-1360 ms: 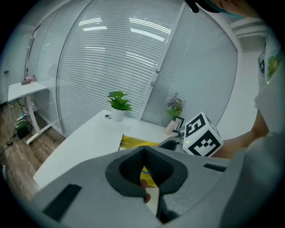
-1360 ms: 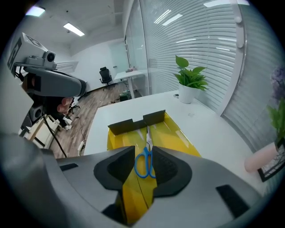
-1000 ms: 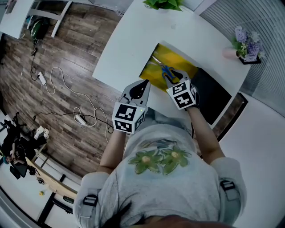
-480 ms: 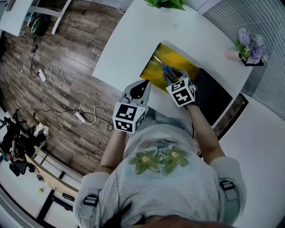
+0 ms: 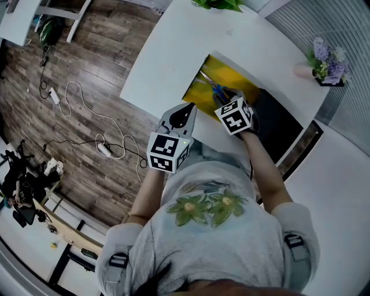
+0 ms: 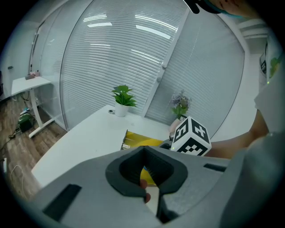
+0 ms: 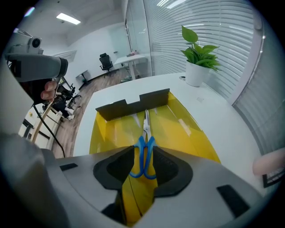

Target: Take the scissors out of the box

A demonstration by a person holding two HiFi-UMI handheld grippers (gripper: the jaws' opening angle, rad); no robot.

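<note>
Blue-handled scissors [image 7: 144, 151] lie lengthwise in the open yellow box [image 7: 187, 120], blades pointing at its far flap. My right gripper [image 7: 143, 153] has a jaw against each side of the handles and is shut on them. From the head view, the right gripper [image 5: 222, 95] reaches into the box [image 5: 231, 75] over the scissors [image 5: 214, 89]. My left gripper [image 5: 188, 108] hovers at the table's near edge, left of the box, shut with nothing in it. In its own view the left gripper [image 6: 151, 192] faces the box [image 6: 133, 141].
The box sits on a white table [image 5: 167, 52] next to a black panel [image 5: 272, 118]. A potted plant [image 5: 213, 4] stands at the far edge and a vase of purple flowers [image 5: 325, 58] at the right. Cables [image 5: 87, 115] trail over the wooden floor on the left.
My right gripper has crept forward into the box, up to the scissors' handles. The left gripper has stayed almost still.
</note>
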